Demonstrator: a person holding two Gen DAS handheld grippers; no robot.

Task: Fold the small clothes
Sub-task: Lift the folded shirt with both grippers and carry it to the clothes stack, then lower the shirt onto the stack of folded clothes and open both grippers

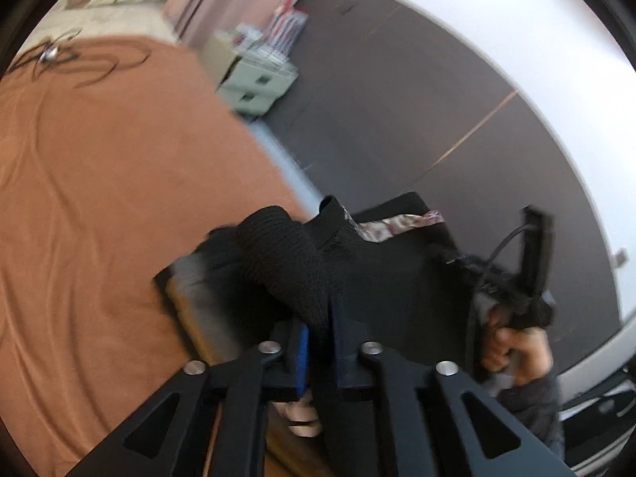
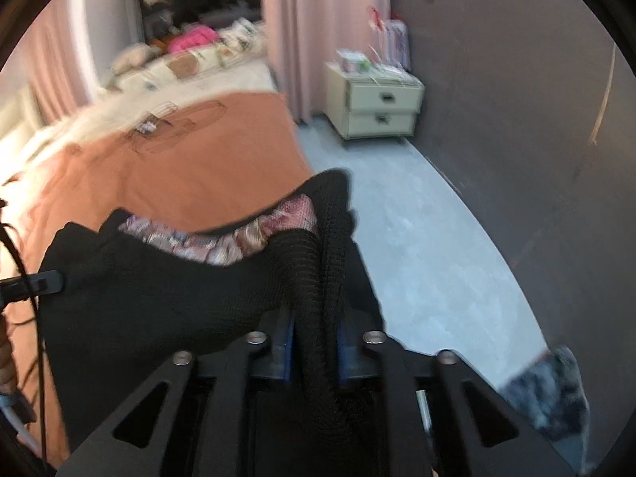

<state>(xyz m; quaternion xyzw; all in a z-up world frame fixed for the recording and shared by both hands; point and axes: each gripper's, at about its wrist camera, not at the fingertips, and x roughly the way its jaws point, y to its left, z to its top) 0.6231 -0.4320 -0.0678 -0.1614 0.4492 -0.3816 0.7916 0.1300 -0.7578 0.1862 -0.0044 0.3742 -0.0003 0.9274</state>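
The left gripper was closed on a bunched fold of the black knit garment, which ran between its blue pads and rose toward twelve o'clock in the left wrist view. The right gripper was also closed on a thick rolled edge of the same garment, which passed between its pads and went up toward twelve o'clock.

The garment hung stretched between the two grippers, over the edge of the bed. A flowered pink lining showed along its upper edge. In the left wrist view, the right gripper and the hand that held it were at three o'clock. In the right wrist view, a part of the left gripper touched the garment at nine o'clock.

Behind the garment, the orange bedcover filled nine to eleven o'clock, with dark cables lying on it. A pale nightstand stood at one o'clock beside pink curtains, against a grey wall.
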